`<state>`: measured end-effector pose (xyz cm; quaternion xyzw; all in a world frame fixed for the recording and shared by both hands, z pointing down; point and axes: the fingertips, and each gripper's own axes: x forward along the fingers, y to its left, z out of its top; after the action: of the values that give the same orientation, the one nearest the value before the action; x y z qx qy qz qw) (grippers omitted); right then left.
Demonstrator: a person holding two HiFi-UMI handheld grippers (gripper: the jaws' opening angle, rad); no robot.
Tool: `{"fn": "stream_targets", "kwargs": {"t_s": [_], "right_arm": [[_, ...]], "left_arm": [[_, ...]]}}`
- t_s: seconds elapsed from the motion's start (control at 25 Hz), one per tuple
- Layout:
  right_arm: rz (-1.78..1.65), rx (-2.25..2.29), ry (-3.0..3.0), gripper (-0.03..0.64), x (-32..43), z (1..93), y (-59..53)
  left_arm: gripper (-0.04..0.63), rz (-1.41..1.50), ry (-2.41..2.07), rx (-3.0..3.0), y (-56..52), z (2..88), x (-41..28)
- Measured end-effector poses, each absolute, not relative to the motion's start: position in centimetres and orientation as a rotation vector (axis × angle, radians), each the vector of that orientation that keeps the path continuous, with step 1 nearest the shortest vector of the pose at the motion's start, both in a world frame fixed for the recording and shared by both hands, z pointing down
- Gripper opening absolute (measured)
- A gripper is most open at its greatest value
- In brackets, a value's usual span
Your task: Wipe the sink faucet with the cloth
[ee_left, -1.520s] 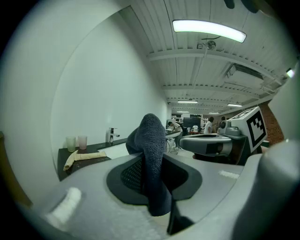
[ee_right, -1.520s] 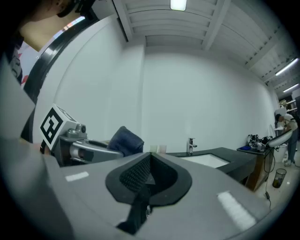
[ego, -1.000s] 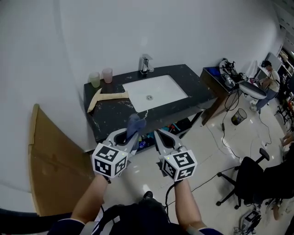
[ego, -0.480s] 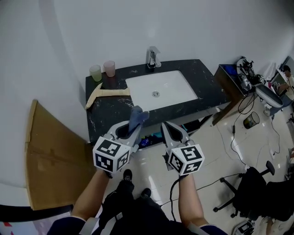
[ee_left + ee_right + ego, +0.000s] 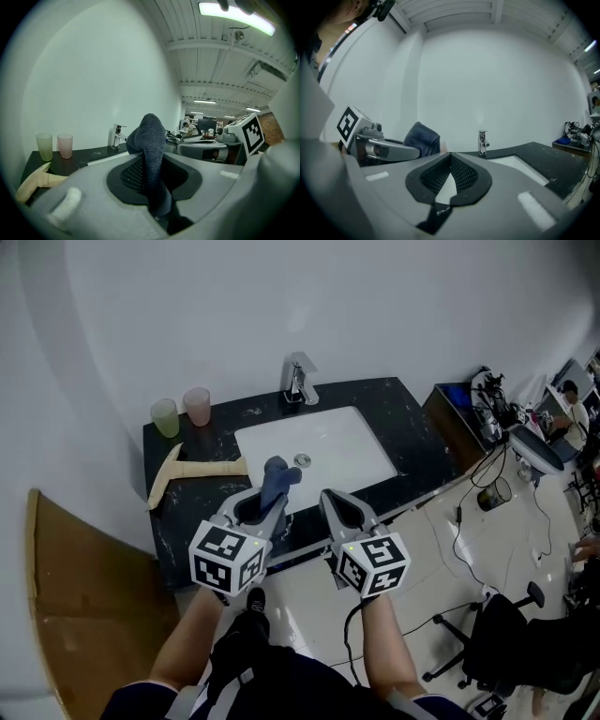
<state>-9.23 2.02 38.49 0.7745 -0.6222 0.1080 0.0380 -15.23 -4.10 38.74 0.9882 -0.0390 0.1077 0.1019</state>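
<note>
The dark counter (image 5: pixel 417 427) fills the middle of the head view, with the white sink (image 5: pixel 361 442) set into it. Both grippers hang low in the frame, short of the counter's near edge. The left gripper (image 5: pixel 262 505) is clamped on the blue cloth (image 5: pixel 275 482), which stands up out of its jaws as a folded wad. The right gripper (image 5: pixel 333 502) has its jaws pressed together with nothing between them. The faucet (image 5: pixel 298 381) stands at the upper centre, on the far rim of the sink, well apart from the cloth. I judge the approach is the step in hand. It would go best by carrying the wad across the basin, leading with its free top, so fabric rather than jaw meets the metal. The faucet's rear face is hidden, and how much cloth lies below the jaws cannot be made out.
</note>
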Motion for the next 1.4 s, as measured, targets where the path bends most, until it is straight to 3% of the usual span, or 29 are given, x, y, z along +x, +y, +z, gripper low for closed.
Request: {"fn": "stream_targets", "kwargs": {"t_s": [0.56,1.4], "right_arm": [[0.418,2.420,-1.783,0.006,-0.9,40.4,-7.3],[0.401,2.254,-1.885,0.006,8.6,42.5,-14.4]], "left_arm": [[0.072,0.341,0.043,2.840,-12.7,40.4,-6.1],[0.072,0.516,-0.293,2.882,-23.0,43.8,4.1]]}}
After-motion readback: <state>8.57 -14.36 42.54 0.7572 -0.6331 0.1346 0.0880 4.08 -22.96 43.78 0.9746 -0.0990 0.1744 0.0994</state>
